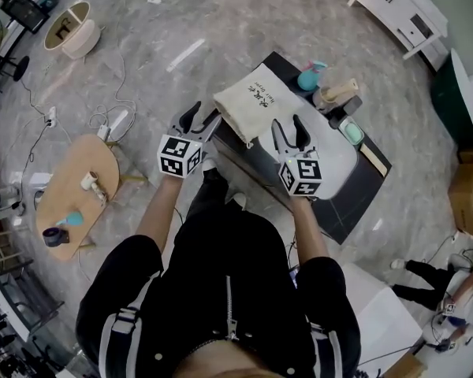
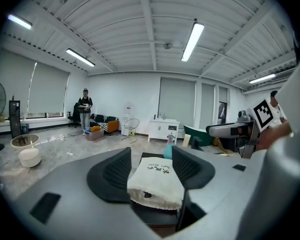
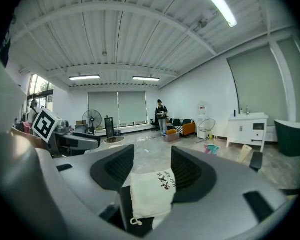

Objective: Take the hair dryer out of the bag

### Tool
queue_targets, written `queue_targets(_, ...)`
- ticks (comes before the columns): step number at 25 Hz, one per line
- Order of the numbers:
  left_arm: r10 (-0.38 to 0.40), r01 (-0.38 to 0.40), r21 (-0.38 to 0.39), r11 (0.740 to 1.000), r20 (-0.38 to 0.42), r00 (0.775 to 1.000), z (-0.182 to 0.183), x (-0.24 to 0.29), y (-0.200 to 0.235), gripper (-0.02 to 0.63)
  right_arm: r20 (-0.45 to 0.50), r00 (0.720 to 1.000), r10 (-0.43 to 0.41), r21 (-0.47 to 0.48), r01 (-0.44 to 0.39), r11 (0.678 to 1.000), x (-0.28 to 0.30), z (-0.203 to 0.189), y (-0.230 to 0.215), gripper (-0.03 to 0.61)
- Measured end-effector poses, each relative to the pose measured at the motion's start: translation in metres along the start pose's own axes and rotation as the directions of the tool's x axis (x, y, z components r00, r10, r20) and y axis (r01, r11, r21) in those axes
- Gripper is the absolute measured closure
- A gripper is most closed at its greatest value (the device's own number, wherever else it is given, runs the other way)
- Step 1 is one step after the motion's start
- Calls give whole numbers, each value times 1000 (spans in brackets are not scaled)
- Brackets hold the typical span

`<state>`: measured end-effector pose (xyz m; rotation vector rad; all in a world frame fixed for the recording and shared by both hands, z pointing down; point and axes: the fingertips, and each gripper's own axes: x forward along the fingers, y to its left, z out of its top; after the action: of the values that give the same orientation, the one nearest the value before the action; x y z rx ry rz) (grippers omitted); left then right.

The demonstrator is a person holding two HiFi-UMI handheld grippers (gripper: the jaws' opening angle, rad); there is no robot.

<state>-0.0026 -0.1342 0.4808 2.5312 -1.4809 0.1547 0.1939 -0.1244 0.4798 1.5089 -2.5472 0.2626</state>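
Left gripper [image 1: 202,120] and right gripper [image 1: 288,128] face the bag [image 1: 256,101].
Both claws spread wide, holding nothing, near the bag's edge on the dark table [image 1: 355,203].

Large staged studio hall (ceiling strip lights [image 2: 192,41], loose floor cables [image 1: 123,73])

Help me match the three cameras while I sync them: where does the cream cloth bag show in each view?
Head view: cream cloth bag lies above centre, at the left end of the dark table.
Left gripper view: bag low centre, framed by the open jaws.
Right gripper view: bag low centre, framed by the open jaws.
Shared landmark: the dark table under it.
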Motion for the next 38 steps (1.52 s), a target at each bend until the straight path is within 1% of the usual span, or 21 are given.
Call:
queue_targets(11, 40, -42, -52, 998, -40, 998, -23, 7, 37, 336, -90, 993, 78, -46, -82, 996, 50, -19, 20, 347)
queue_targets(18, 68, -73, -71, 995, -70, 995, -36, 4, 65, 336, -187, 973, 132, -78, -148, 986, 84, -47, 39, 347)
queue_targets(22, 67, -74, -82, 994, -92, 994, -45, -4, 77, 336, -260, 951, 169, -92, -199, 976, 103, -72, 54, 347)
queue_targets(28, 82, -95, -106, 990, -120, 989, -60, -12, 100, 336, -379, 902, 205, -102, -261, 960, 129, -115, 72, 347)
queue_targets(36, 93, -112, -139, 984, -141, 986, -69, -14, 122, 336, -534, 832, 153, -164, -280, 946, 149, -167, 75, 350)
queue_targets(38, 91, -112, -142, 984, -146, 985, -70, -13, 125, 336, -553, 822, 139, -168, -273, 947, 152, -177, 73, 356)
